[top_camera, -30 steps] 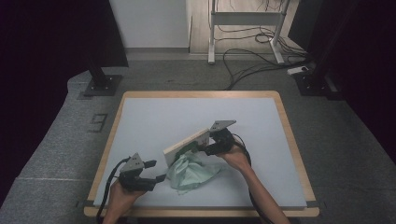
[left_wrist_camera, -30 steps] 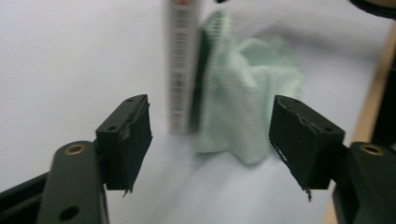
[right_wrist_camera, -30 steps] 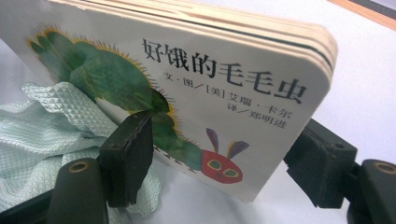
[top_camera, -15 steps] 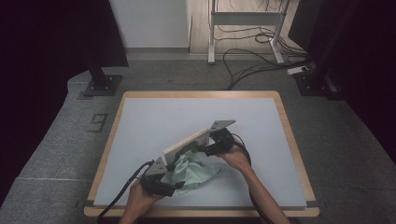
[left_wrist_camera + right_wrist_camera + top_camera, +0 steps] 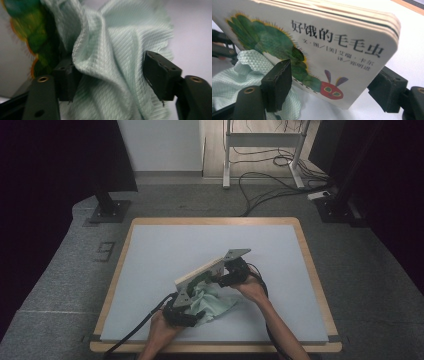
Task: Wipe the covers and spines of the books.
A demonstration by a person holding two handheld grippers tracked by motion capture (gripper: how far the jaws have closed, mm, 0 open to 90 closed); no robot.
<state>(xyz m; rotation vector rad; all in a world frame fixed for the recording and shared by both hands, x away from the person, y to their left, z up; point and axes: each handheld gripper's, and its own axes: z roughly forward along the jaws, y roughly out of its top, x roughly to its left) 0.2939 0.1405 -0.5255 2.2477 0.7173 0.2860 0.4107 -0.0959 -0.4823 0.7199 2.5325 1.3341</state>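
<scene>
High view: the board book (image 5: 200, 272) stands tilted on edge near the middle of the table (image 5: 150, 250), and the right gripper (image 5: 231, 276) clamps it at its far right end, jaws pressed on the front and back covers, as the right gripper view confirms with the caterpillar cover (image 5: 312, 50) between the pads. The pale green cloth (image 5: 212, 301) lies crumpled just in front of the book, touching its lower edge. The left gripper (image 5: 186, 307) sits at the cloth's left side; its jaws have just been closing, with a fold of cloth (image 5: 115, 62) between them, though whether they already pinch it is hard to tell. Judging from this, the book is held ready and wiping has yet to start.
</scene>
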